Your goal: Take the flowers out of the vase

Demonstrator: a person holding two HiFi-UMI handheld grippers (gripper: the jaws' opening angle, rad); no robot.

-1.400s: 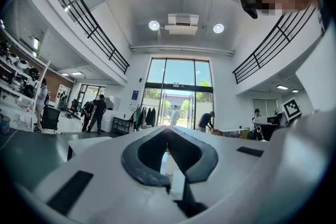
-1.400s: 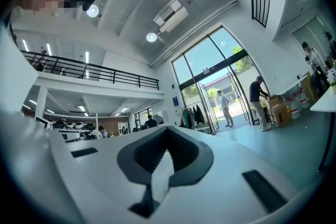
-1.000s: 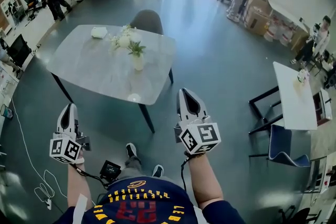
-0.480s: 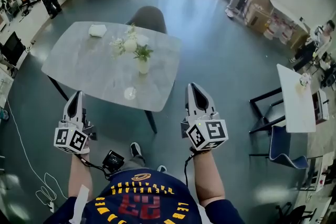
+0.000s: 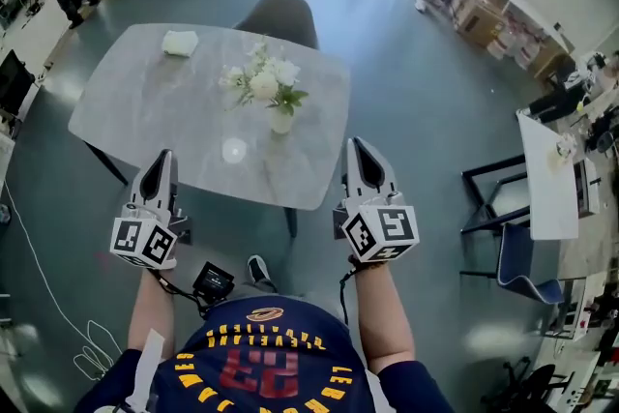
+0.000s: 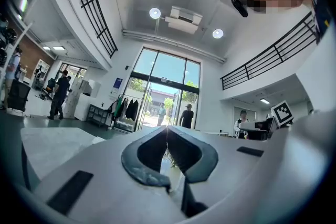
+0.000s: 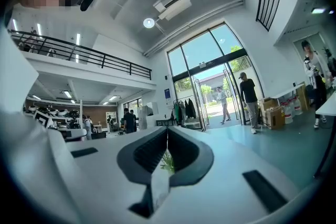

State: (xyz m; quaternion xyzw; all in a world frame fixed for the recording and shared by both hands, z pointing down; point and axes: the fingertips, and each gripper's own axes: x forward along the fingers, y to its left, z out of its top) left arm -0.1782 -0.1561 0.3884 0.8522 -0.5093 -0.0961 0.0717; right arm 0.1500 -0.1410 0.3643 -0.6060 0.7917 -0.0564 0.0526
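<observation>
A small white vase [image 5: 281, 122] stands upright on the grey marble table [image 5: 145, 111], holding white flowers [image 5: 264, 80] with green leaves. My left gripper [image 5: 162, 158] hovers over the table's near edge, left of the vase, jaws shut and empty. Level with it on the other side, my right gripper [image 5: 358, 146] sits at the table's near right corner, also shut with nothing in it. In the left gripper view the shut gripper [image 6: 167, 128] points level into the hall. A bit of green leaf [image 7: 168, 161] shows through the gap behind the shut right gripper [image 7: 167, 130].
A white cloth [image 5: 180, 42] lies at the table's far left and a round glass coaster [image 5: 234, 150] near its front. A dark chair [image 5: 281, 14] is tucked in at the far side. A blue chair [image 5: 527, 271] and white side table [image 5: 546, 189] stand to the right. People stand at the far edges.
Both grippers have moved forward toward the table, from over the floor to its near edge. The table and vase have come closer. Both jaws stayed shut.
</observation>
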